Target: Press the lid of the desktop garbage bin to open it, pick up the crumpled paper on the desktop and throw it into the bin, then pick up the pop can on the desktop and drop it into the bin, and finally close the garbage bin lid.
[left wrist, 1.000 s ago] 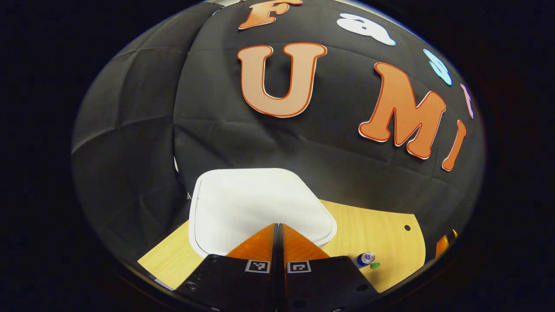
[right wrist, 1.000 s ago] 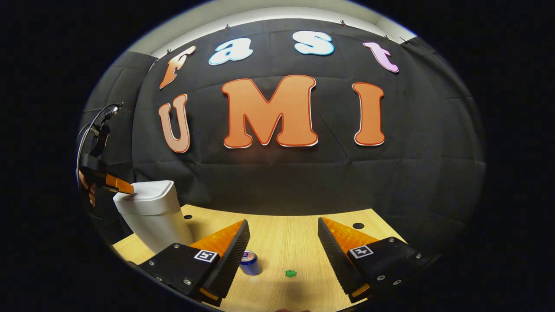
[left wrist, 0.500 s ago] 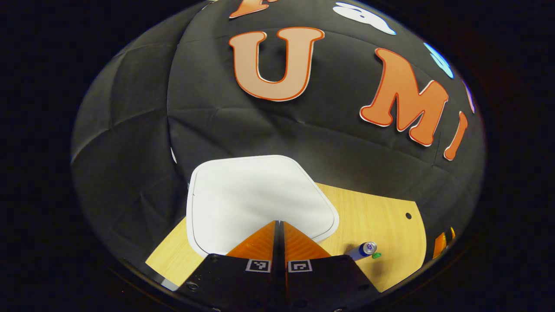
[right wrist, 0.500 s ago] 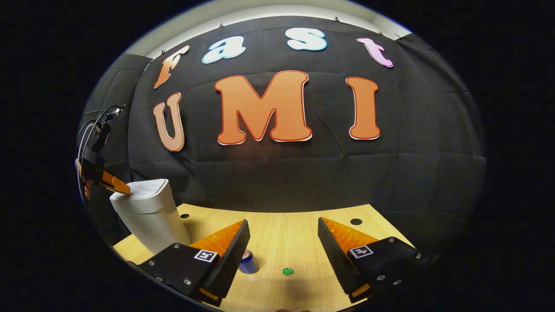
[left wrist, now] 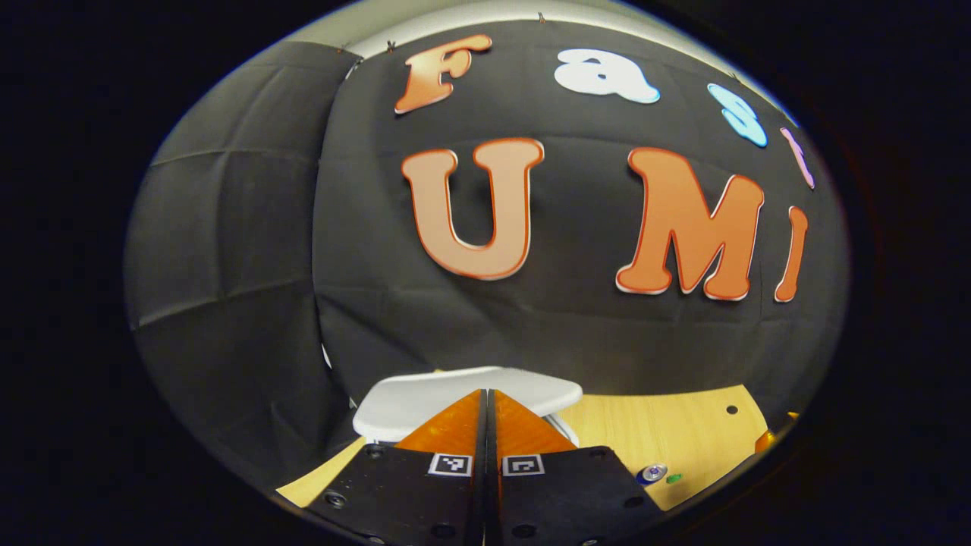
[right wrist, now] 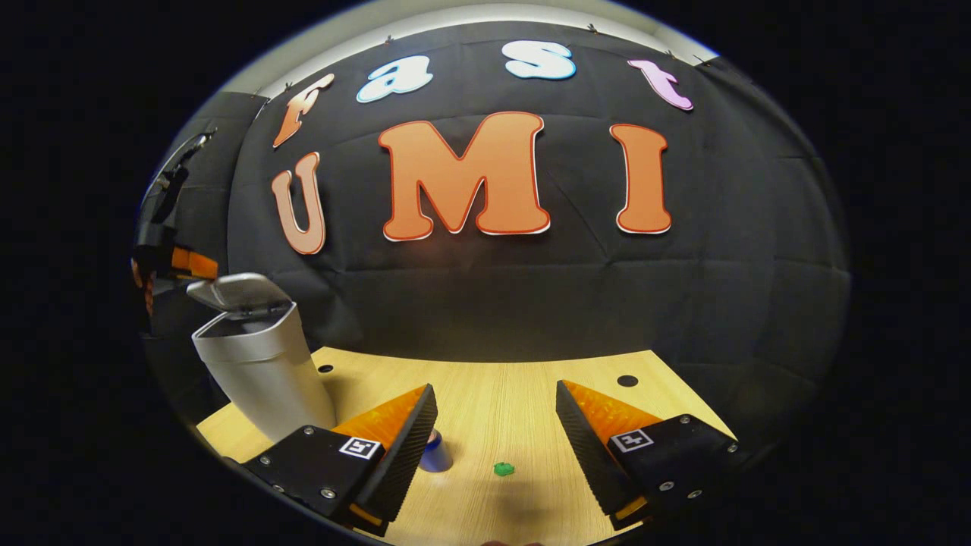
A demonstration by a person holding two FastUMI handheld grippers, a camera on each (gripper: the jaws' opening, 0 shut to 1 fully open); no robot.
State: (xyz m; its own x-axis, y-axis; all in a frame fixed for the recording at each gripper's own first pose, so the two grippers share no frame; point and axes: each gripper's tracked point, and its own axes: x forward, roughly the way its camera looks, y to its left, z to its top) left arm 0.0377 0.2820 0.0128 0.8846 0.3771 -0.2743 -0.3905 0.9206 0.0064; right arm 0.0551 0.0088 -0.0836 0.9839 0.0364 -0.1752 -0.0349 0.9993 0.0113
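Lid point(right wrist: 239, 290) popped; bin point(right wrist: 262, 364) sits at our 10 o'clock on the desk point(right wrist: 516, 379). Next: green paper wad point(right wrist: 504, 469), at 12 o'clock betw. right gripper point(right wrist: 497, 425) jaws, spread wide. Can point(right wrist: 436, 453) beside it at 9. Left gripper point(left wrist: 485, 409) jaws together, over lid; right is nearer.

white bin point(right wrist: 262, 364), blue can point(right wrist: 436, 452), green paper point(right wrist: 504, 469), light wood desk point(right wrist: 501, 394)
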